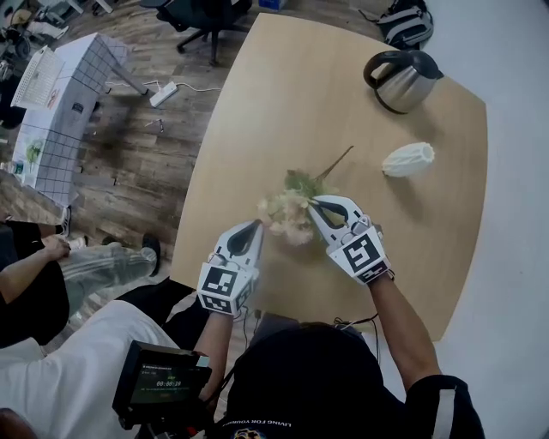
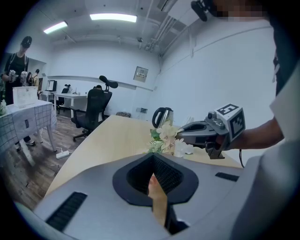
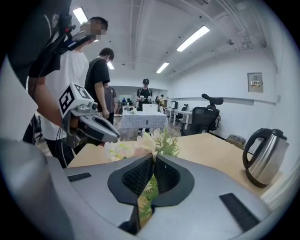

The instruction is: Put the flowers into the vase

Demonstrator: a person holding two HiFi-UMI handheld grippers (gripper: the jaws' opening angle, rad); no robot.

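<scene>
A bunch of pale cream flowers [image 1: 290, 213] with green leaves hangs just above the wooden table [image 1: 283, 103], its stem trailing toward the far right. My right gripper [image 1: 316, 202] is shut on the bunch; in the right gripper view blossoms [image 3: 140, 143] stick out past the closed jaws [image 3: 153, 157]. My left gripper [image 1: 257, 225] is shut, holds nothing, and sits just left of the blossoms. In the left gripper view the flowers [image 2: 165, 136] lie ahead of it. The white ribbed vase [image 1: 408, 159] lies on its side to the right, apart from both grippers.
A steel kettle [image 1: 401, 79] stands at the table's far right, beyond the vase. Left of the table sit a person [image 1: 34, 283], a white-clothed table [image 1: 64, 94] and a black office chair [image 1: 206, 17]. A backpack [image 1: 405, 24] lies on the floor at the far end.
</scene>
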